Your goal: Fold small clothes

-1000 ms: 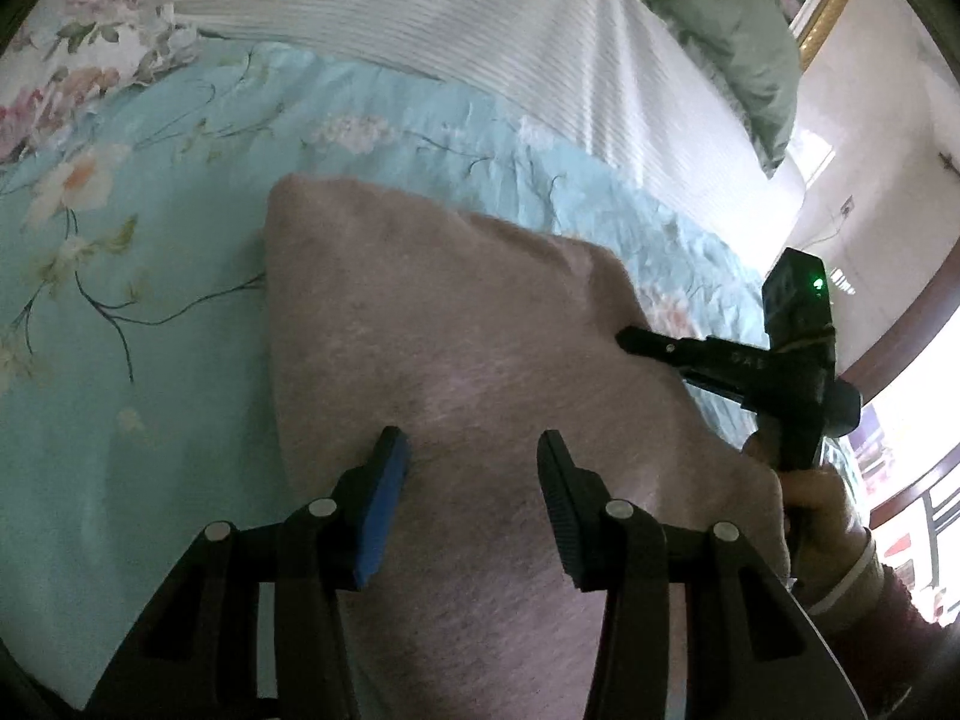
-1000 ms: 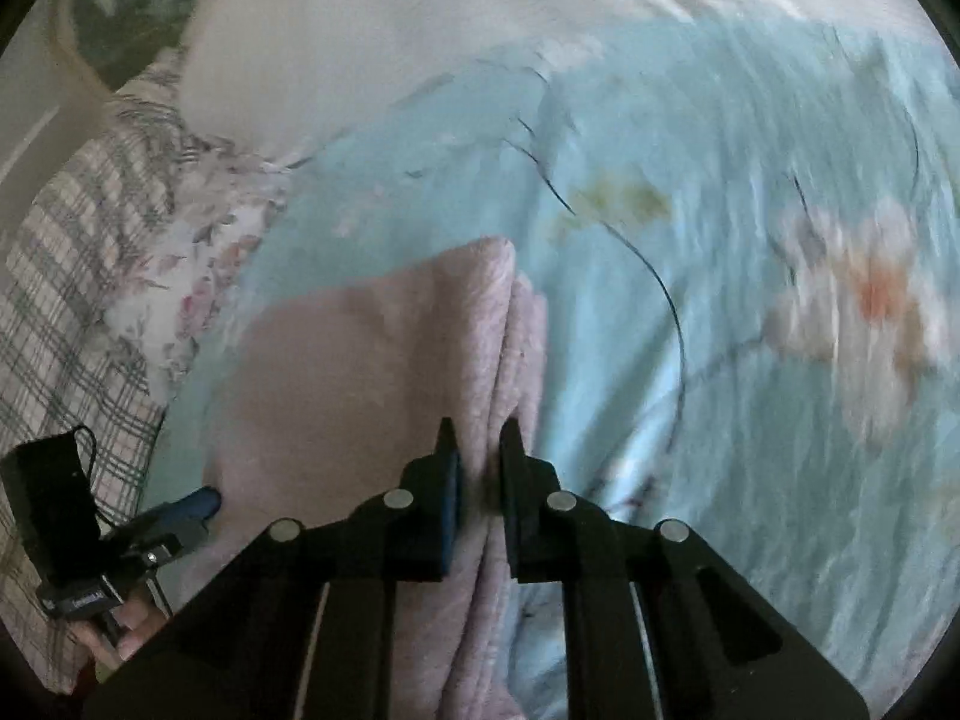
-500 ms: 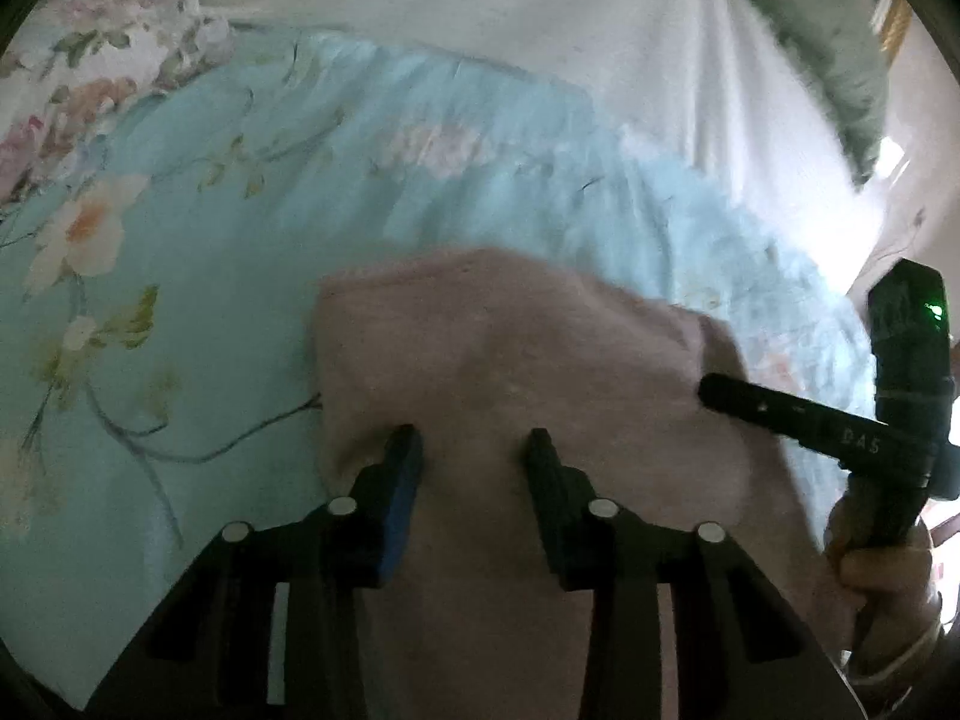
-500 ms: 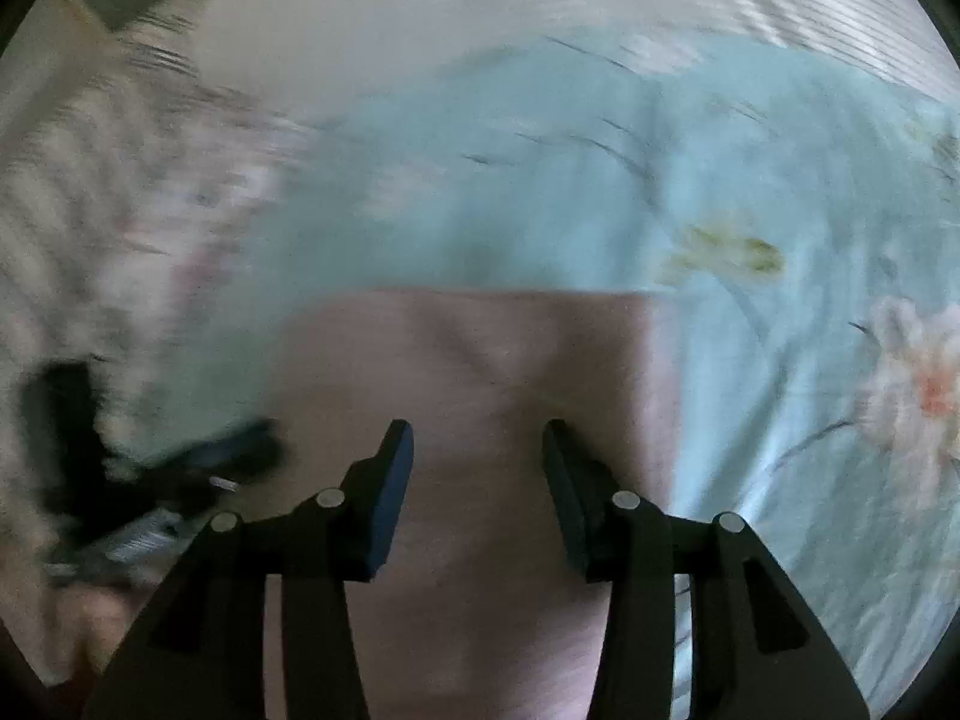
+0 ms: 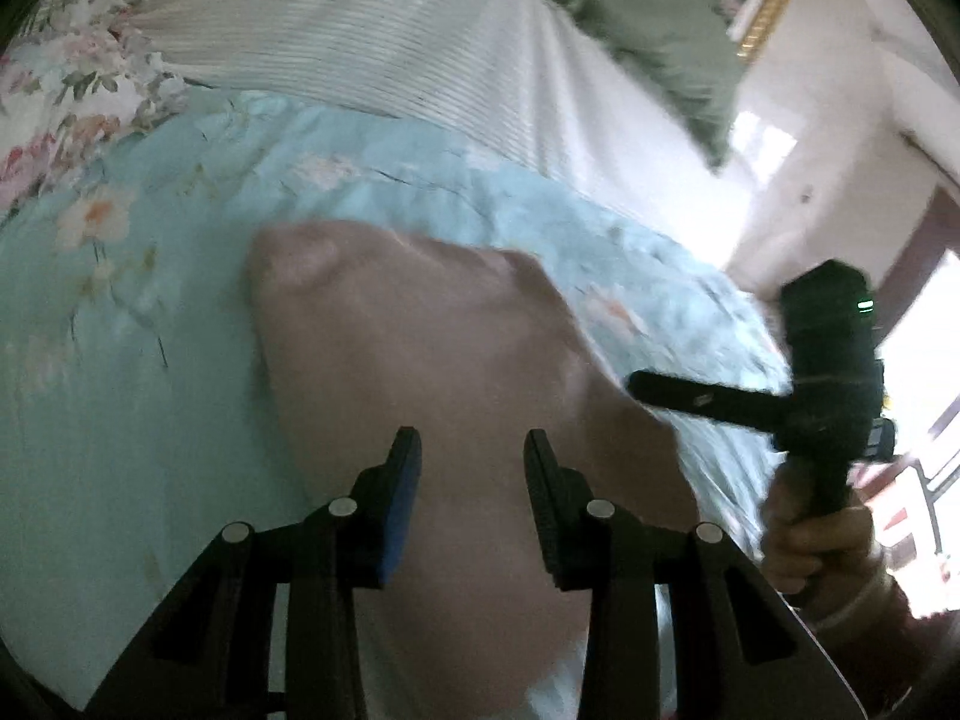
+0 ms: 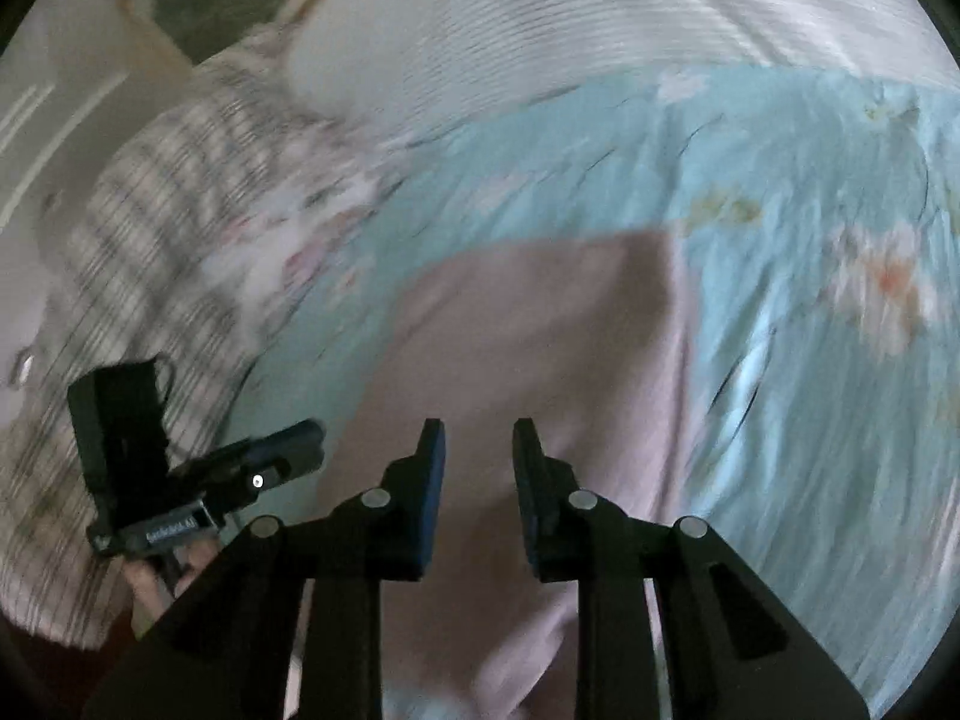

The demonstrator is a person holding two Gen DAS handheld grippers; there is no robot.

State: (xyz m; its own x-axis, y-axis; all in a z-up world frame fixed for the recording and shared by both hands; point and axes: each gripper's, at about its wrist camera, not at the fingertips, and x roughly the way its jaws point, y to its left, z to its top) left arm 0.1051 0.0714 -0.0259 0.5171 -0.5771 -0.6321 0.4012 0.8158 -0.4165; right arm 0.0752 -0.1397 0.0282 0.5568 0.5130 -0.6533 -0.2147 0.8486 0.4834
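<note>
A folded pale pink garment (image 5: 432, 360) lies flat on a light blue floral bedspread (image 5: 120, 360); it also shows in the right wrist view (image 6: 540, 348). My left gripper (image 5: 471, 450) is open and empty, hovering over the garment's near part. My right gripper (image 6: 477, 438) is open and empty over the garment too. The right gripper shows in the left wrist view (image 5: 648, 387) at the garment's right edge. The left gripper shows in the right wrist view (image 6: 300, 438) at the garment's left side.
A white ribbed blanket (image 5: 372, 42) and a green cloth (image 5: 648, 24) lie beyond the bedspread. A checked and floral pillow (image 6: 180, 192) lies at the left of the right wrist view. A bright window (image 5: 924, 360) is at the far right.
One second ago my right gripper was shut on the garment's folded edge; it has since opened and let go. Both grippers have shifted over the garment, which now lies flat.
</note>
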